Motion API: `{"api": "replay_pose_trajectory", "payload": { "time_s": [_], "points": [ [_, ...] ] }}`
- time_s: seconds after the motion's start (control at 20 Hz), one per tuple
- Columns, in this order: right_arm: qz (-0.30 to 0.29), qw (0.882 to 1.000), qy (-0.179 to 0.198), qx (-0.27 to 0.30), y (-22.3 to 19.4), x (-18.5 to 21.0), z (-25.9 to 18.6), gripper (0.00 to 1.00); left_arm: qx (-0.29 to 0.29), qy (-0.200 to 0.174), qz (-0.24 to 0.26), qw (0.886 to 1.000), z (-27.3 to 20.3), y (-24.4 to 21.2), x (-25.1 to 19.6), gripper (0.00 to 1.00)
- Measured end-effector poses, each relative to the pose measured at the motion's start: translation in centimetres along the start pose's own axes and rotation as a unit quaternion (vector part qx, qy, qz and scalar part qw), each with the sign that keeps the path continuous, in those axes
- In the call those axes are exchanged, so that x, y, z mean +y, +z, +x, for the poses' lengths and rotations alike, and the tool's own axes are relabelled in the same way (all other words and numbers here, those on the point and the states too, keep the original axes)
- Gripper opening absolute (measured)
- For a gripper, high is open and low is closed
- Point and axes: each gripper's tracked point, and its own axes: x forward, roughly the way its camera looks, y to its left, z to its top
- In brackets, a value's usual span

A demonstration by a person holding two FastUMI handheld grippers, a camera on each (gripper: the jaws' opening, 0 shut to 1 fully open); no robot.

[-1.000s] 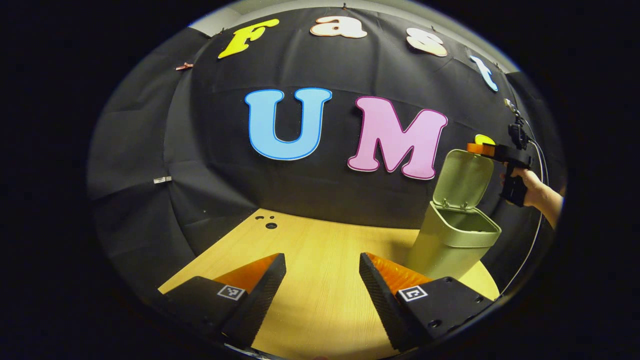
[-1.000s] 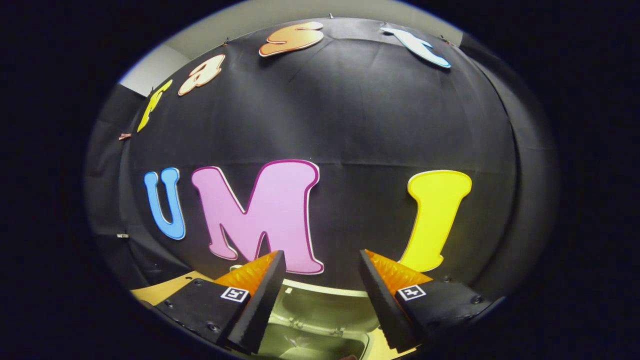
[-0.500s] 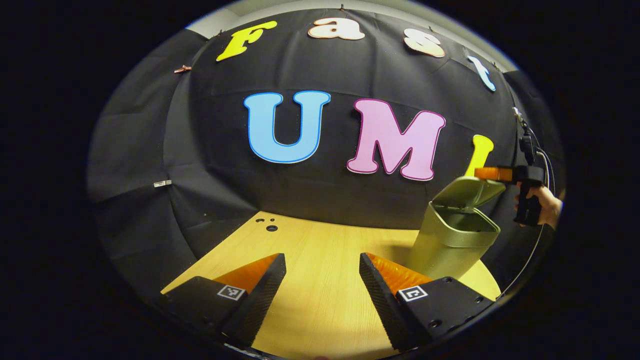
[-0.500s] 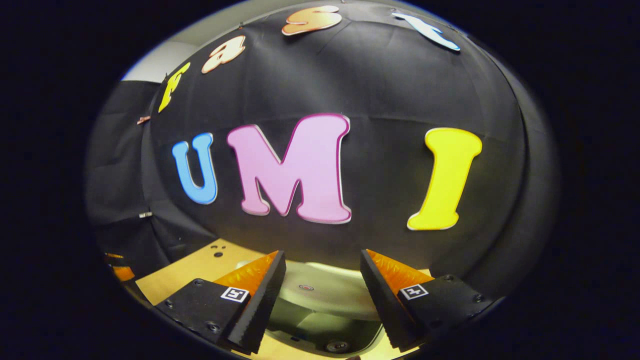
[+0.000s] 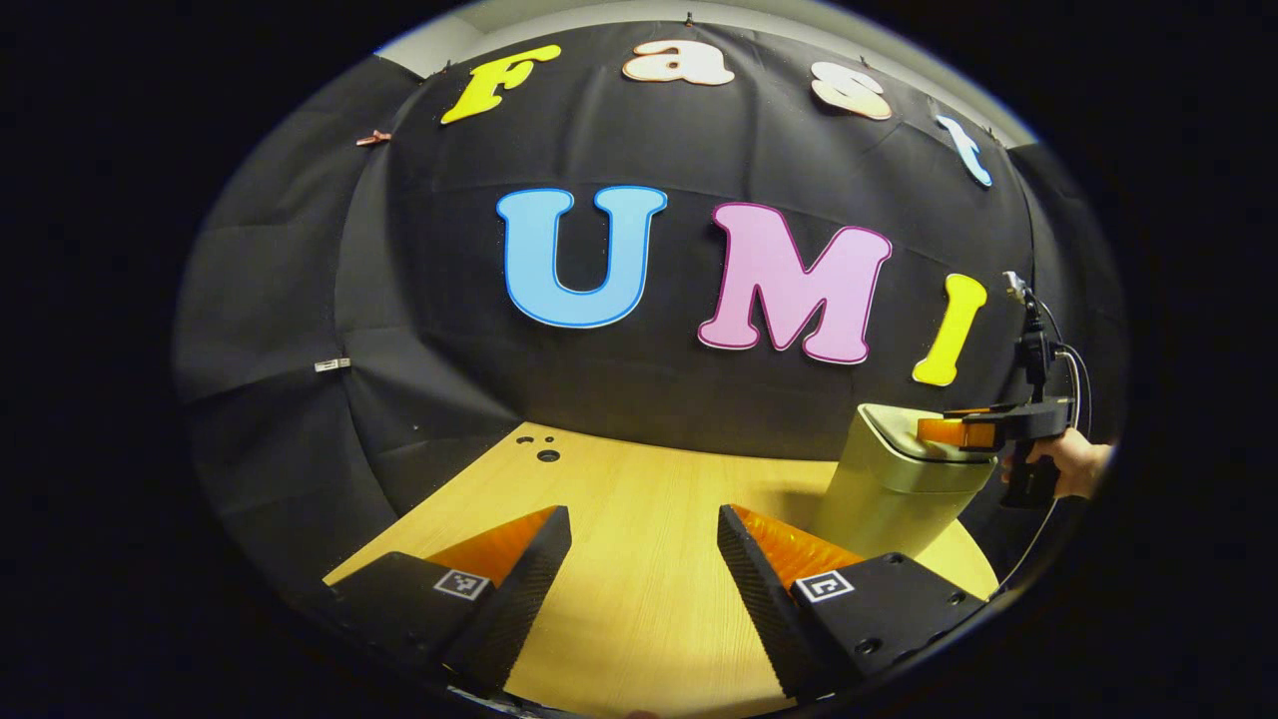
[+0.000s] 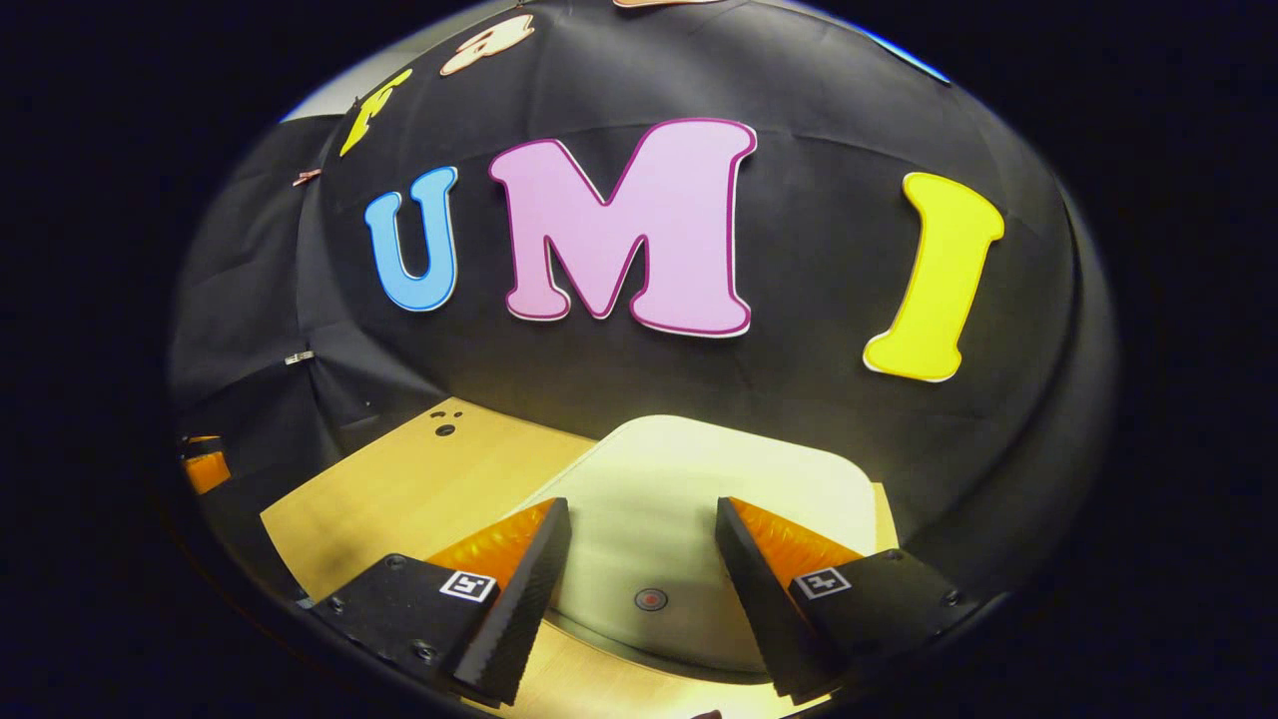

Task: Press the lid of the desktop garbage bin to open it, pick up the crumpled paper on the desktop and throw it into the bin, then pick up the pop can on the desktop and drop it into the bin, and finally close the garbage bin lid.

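Two sets of jaws stand parted with nothing between them. Nearest us in the left gripper view, the left gripper [image 5: 644, 544] hangs over the bare wooden counter [image 5: 639, 599]. In the right gripper view, the right gripper [image 6: 642, 544] hangs just over the bin's lid [image 6: 699, 479], which lies flat and shut; whether it touches the lid we cannot tell. Farther off in the left gripper view, we see the garbage bin [image 5: 894, 499] at the counter's far right, with a hand [image 5: 1073, 464] holding the right gripper above its top.
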Motion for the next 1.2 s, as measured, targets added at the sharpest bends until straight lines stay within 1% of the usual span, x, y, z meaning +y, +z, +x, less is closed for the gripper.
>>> {"api": "replay_pose_trajectory", "payload": {
  "time_s": [0.15, 0.35, 0.45, 0.55, 0.65, 0.75, 0.85, 0.95, 1.0, 1.2],
  "points": [
    [0.007, 1.0, 0.001, -0.01, -0.1, 0.0, 0.0, 0.92, 0.002, 0.0, -0.001, 1.0, 0.1, 0.0, 0.2, 0.95],
    [0.023, 1.0, 0.01, -0.009, -0.6, -0.2, 0.2, 0.94, -0.001, -0.006, 0.001, 1.0, 0.5, 0.3, 0.0, 0.95],
    [0.012, 1.0, 0.004, -0.009, -1.5, -0.1, 0.7, 0.94, -0.004, -0.014, 0.0, 1.0, 0.6, 0.5, -0.3, 0.95],
    [0.025, 1.0, -0.005, -0.014, -0.9, -0.1, 0.4, 0.94, -0.011, -0.025, -0.002, 1.0, 0.7, 0.7, -0.9, 0.95],
    [0.023, 0.999, -0.014, -0.022, -0.9, -0.2, 0.4, 0.94, -0.014, -0.04, -0.006, 0.999, 0.8, 0.7, -1.6, 0.95],
    [0.016, 0.999, -0.028, -0.036, -0.3, -0.1, 0.3, 0.94, -0.013, -0.055, -0.007, 0.998, 1.3, 0.5, -2.1, 0.95],
    [0.02, 0.999, -0.032, -0.036, 0.0, 0.4, 0.0, 0.92, -0.01, -0.067, -0.008, 0.998, 1.6, 0.4, -2.3, 0.95],
    [0.023, 0.998, -0.028, -0.059, 1.3, 1.1, -0.8, 0.99, -0.006, -0.077, -0.007, 0.997, 2.1, 0.3, -2.5, 0.95],
    [0.021, 0.997, -0.032, -0.072, 2.2, 1.1, -1.2, 1.0, -0.005, -0.08, -0.005, 0.997, 2.4, 0.3, -2.4, 0.95],
    [0.032, 0.994, -0.041, -0.098, 4.3, 0.8, -3.3, 0.99, -0.005, -0.093, -0.006, 0.996, 3.4, 0.7, -2.4, 0.95]
  ]
}}
